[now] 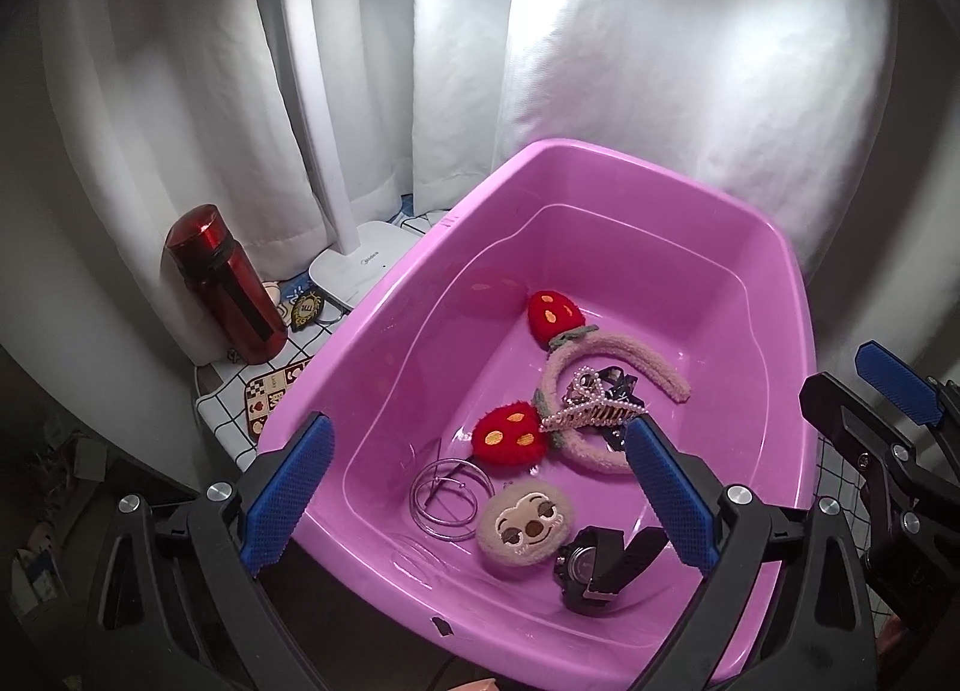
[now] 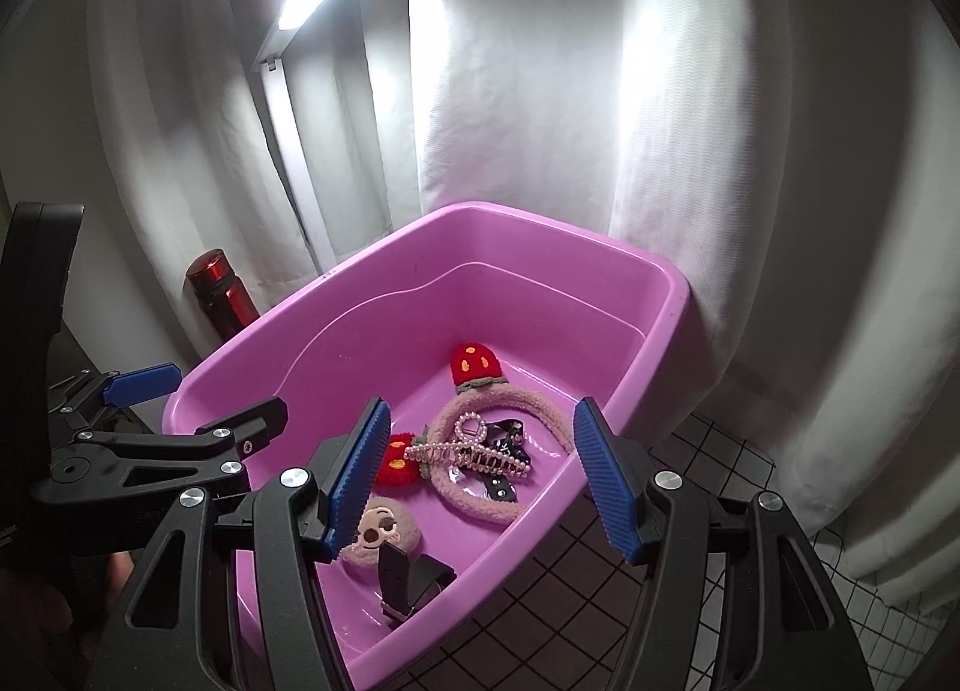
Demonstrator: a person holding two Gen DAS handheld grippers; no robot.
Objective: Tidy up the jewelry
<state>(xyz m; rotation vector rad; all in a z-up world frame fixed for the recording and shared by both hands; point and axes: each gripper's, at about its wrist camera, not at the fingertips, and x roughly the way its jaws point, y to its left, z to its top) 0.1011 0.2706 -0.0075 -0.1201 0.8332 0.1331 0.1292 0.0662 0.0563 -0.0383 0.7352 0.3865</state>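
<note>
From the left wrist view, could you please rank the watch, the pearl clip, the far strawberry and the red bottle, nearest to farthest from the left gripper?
1. Watch, between the fingers.
2. Pearl clip, mid-tub.
3. Far strawberry, deeper in.
4. Red bottle, outside, far left.

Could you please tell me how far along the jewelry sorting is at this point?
Done: the strawberry headband, pearl hair claw, metal bangles, plush face clip and black watch all lie in the pink tub. In hand: nothing; the left gripper and right gripper are both open and empty. Left: no loose jewelry shows outside the tub.
</note>
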